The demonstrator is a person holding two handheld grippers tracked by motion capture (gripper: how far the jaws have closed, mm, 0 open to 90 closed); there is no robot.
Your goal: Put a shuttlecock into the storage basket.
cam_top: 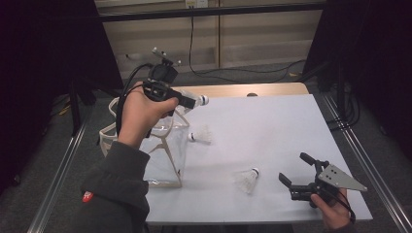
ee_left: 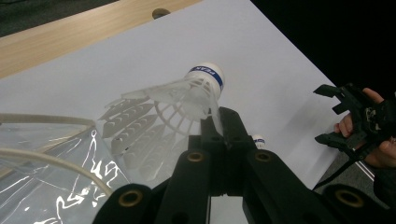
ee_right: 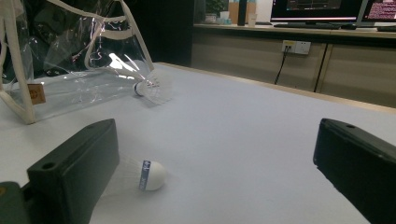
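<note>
So from the high view, the white table [cam_top: 272, 141] sat on a grey floor with dark curtains hanging on both sides and a pale panelled wall at the back, cables trailing along its foot. The left gripper [cam_top: 194, 102] was raised over the table's far left, jaws pinched tight on a white shuttlecock [cam_top: 201, 100], right above the clear plastic bag [cam_top: 165, 155] with cream trim. Two more lay loose on the table: a middle shuttlecock [cam_top: 200, 135] just beside the bag and a near shuttlecock [cam_top: 247, 178] close to the right gripper [cam_top: 295, 170], which rested low at the front right with its jaws wide apart and nothing in them. In the left gripper view, the shuttlecock's [ee_left: 187, 93] skirt was clamped between the black jaws, its cork pointing up, with the table's wooden strip [ee_left: 70, 42] behind it. In the right gripper view, the near shuttlecock [ee_right: 147, 175] lay just by one jaw, not gripped, and monitors [ee_right: 317, 9] glowed on a back counter.
</note>
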